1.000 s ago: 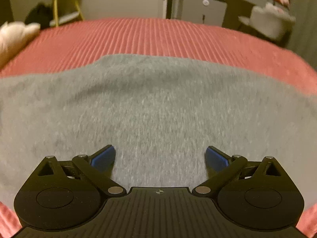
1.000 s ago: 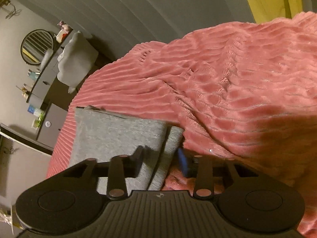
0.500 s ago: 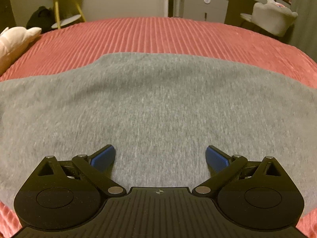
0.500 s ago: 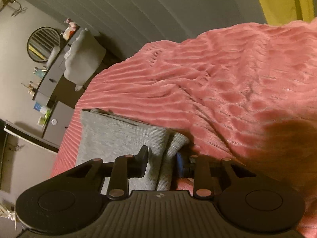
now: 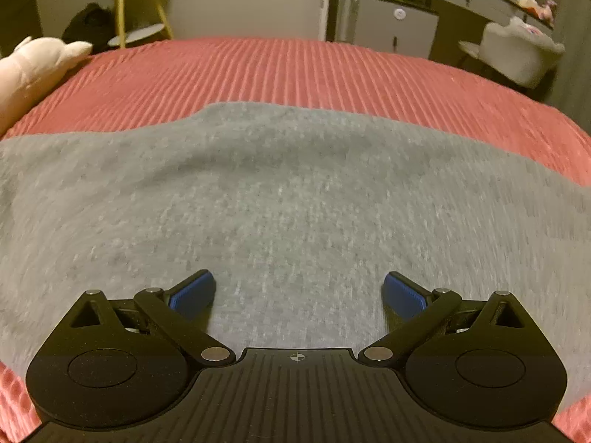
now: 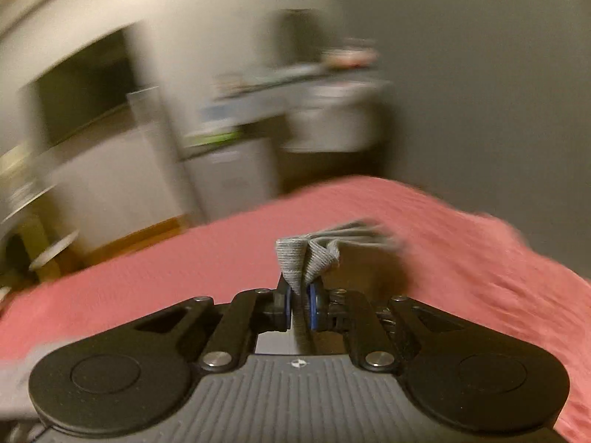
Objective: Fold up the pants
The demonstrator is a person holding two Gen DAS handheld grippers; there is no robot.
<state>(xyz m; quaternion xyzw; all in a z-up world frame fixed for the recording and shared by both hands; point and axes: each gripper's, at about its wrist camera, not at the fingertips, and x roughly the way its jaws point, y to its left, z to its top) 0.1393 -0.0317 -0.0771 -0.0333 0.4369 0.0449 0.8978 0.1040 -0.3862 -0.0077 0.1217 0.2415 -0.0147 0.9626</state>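
Grey knit pants [image 5: 295, 199] lie spread across a red ribbed bedspread [image 5: 295, 70]. My left gripper [image 5: 299, 291] hovers low over the near part of the cloth, open, with its blue pads wide apart and only flat fabric beneath them. In the blurred right wrist view, my right gripper [image 6: 300, 304] is shut on a bunched end of the grey pants [image 6: 306, 258]. That cloth sticks up from between the blue pads, lifted above the bedspread [image 6: 461, 258], and trails away to the right.
A pale plush toy [image 5: 33, 66] rests on the bed's far left. Beyond the bed stand a yellow-legged side table [image 5: 136, 3], a grey cabinet [image 5: 395, 26] and a white chair [image 5: 517, 51] by a dresser.
My right gripper closed on the pants' end, then rose and rolled upright, carrying the cloth off the bed. The left gripper stayed open in place.
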